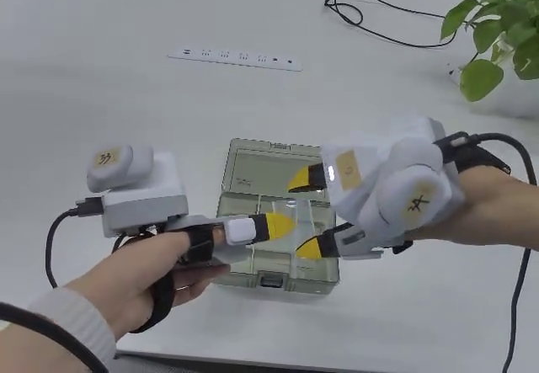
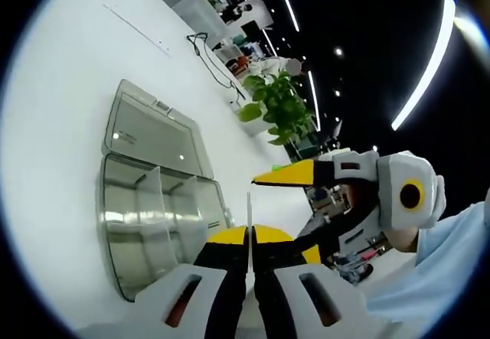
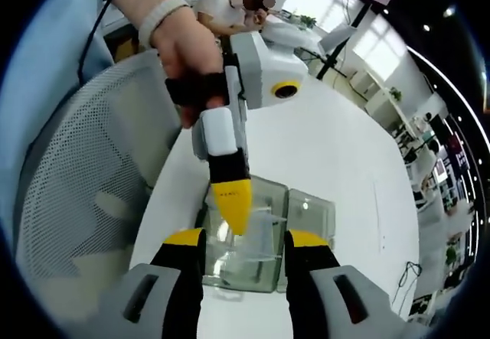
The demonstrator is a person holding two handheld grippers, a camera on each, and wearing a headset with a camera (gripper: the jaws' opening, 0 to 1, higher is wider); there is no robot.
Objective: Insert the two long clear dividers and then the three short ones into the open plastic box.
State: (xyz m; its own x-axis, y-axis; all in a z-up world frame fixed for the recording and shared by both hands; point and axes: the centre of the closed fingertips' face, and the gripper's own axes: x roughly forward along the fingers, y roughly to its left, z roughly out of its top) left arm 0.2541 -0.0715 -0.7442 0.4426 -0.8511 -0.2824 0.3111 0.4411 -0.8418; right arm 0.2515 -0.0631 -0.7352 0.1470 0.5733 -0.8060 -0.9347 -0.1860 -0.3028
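Observation:
The open clear plastic box lies on the white table near the front edge, its lid folded back flat. Clear partitions stand inside it. My left gripper reaches over the box from the left, shut on a thin clear divider, which appears edge-on between its yellow tips. In the right gripper view that divider hangs beside the left gripper's tip, above the box. My right gripper hovers open over the box's right side, its fingers on either side of the divider.
A white power strip lies far back on the table. A black cable loops at the back right beside a green plant. A grey mesh chair stands off the table's edge.

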